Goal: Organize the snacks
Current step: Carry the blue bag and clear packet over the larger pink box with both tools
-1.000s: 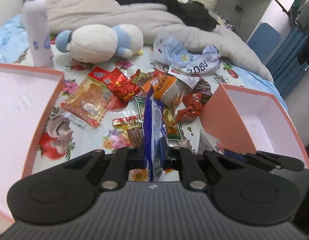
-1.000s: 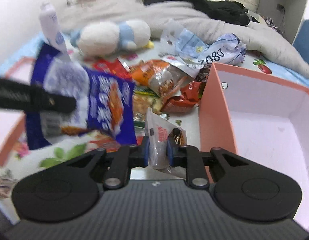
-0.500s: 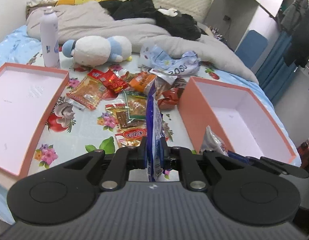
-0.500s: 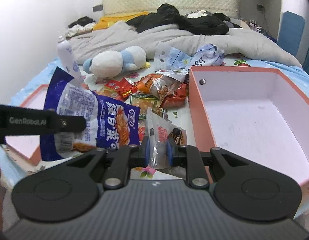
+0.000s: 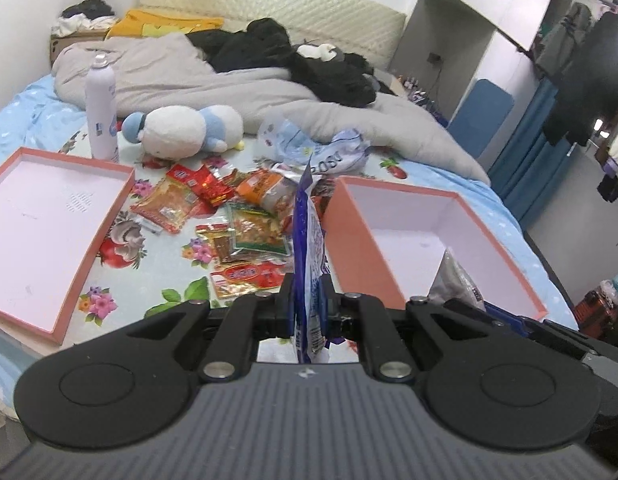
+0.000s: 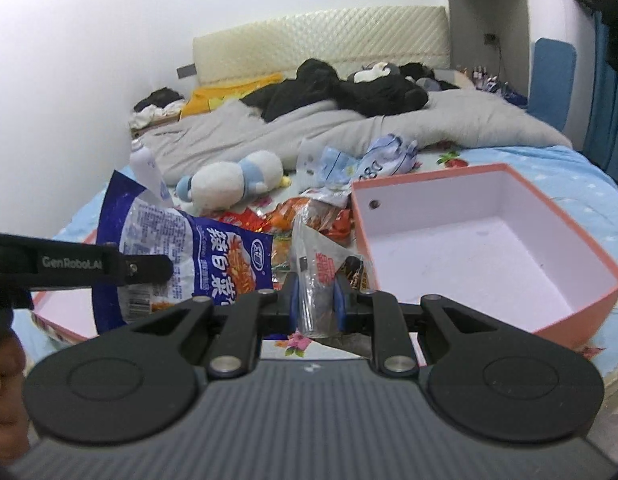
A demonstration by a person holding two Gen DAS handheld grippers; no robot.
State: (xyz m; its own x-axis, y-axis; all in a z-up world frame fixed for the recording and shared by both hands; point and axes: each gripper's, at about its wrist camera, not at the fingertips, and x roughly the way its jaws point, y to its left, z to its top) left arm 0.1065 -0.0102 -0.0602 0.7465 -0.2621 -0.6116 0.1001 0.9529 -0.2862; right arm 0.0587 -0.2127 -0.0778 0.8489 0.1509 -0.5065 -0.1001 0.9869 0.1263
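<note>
I have the snack pile (image 5: pixel 237 216) dead ahead at twelve o'clock on the bed (image 5: pixel 165 256), the shallow lid (image 5: pixel 49 224) at ten, the deep box (image 5: pixel 429 240) at two, and the plush toy (image 5: pixel 185 130) and bottle (image 5: pixel 101 108) behind the pile.

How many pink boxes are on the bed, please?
2: a shallow box left of the snack pile, and a deep box to its right.

My left claw (image 5: pixel 307 312) is black, pinching a blue-and-white snack bag (image 5: pixel 307 248). My right claw's (image 6: pixel 316 298) pads are blue on a clear packet (image 6: pixel 323 270) printed red. The box (image 6: pixel 485 256) is salmon outside, white inside; the bedsheet (image 5: pixel 165 252) is pale blue with flowers.
</note>
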